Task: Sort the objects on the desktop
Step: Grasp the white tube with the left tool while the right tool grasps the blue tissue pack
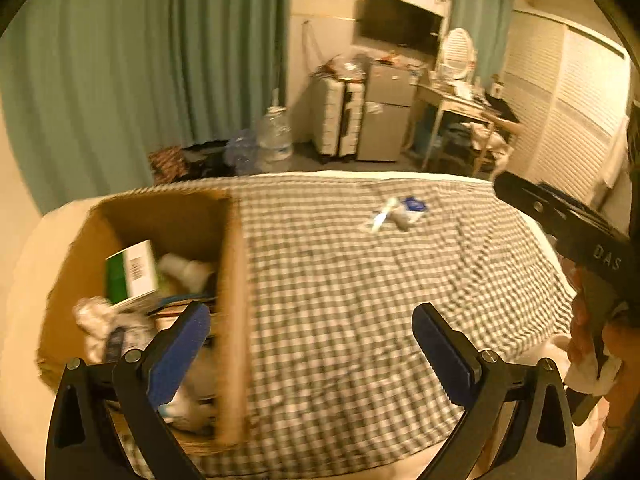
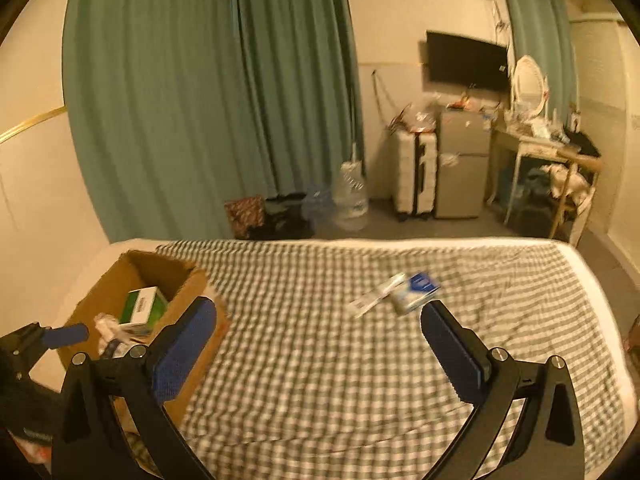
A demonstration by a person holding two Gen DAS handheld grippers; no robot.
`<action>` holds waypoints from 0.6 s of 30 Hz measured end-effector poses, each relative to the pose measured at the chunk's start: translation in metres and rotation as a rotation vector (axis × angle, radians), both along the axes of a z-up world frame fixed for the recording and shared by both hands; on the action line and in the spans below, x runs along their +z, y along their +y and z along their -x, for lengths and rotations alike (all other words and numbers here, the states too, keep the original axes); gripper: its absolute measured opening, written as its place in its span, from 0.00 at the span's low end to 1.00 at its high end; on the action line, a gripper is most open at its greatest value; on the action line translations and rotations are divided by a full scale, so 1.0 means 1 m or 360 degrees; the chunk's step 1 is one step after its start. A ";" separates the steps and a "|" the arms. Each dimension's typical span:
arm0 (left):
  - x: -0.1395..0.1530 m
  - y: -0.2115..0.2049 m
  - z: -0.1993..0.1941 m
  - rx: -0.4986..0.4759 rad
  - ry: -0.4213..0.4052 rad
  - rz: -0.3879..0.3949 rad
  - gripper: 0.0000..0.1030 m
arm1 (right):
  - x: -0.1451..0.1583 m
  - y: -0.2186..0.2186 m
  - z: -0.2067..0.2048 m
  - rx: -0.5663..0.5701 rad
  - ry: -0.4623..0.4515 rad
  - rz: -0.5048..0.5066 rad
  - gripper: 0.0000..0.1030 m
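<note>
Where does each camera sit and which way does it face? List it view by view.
Left wrist: on the left gripper, beside the cardboard box, facing across the checkered bedspread toward the television; jaws open and empty, with the right gripper's body and a hand at the right edge.
Right wrist: on the right gripper, further from the box, same heading; jaws open and empty, the left gripper at lower left.
Shared: box, green-and-white carton, the small packets left on the bedspread, curtains.

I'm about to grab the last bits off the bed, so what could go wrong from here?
1. The white tube and blue-and-white packet lie touching, so the open right gripper may catch both or push one away.
2. The checked blanket is wrinkled and could snag.
3. The cardboard box looks crowded; drops may spill.
</note>
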State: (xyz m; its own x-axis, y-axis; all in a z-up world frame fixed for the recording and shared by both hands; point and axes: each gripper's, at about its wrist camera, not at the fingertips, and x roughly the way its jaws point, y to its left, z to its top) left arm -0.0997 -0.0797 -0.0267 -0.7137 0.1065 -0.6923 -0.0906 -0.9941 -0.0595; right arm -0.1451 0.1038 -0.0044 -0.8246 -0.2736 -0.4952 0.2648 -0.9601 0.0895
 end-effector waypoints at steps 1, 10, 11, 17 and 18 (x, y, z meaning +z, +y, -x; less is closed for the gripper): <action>-0.001 0.012 0.002 -0.0017 0.0013 0.0004 1.00 | 0.001 0.007 -0.002 -0.0010 0.0026 -0.0012 1.00; -0.017 0.073 0.040 0.0018 -0.0049 0.0017 1.00 | -0.026 0.043 0.007 -0.0073 0.0012 -0.0093 1.00; -0.020 0.078 0.047 0.0018 -0.0065 0.0023 1.00 | -0.029 0.049 0.009 -0.0087 0.0012 -0.0084 1.00; -0.044 0.102 0.078 0.0015 -0.0085 0.0083 1.00 | -0.049 0.089 0.028 -0.0193 -0.0023 -0.0008 1.00; -0.049 0.103 0.083 0.0017 -0.0094 0.0083 1.00 | -0.053 0.094 0.032 -0.0208 -0.0040 -0.0003 1.00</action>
State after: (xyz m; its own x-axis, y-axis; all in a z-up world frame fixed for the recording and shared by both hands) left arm -0.1831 0.0237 -0.0753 -0.6725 0.0618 -0.7375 -0.0780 -0.9969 -0.0124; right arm -0.1774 0.1977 -0.0577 -0.8403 -0.1638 -0.5168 0.1353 -0.9865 0.0927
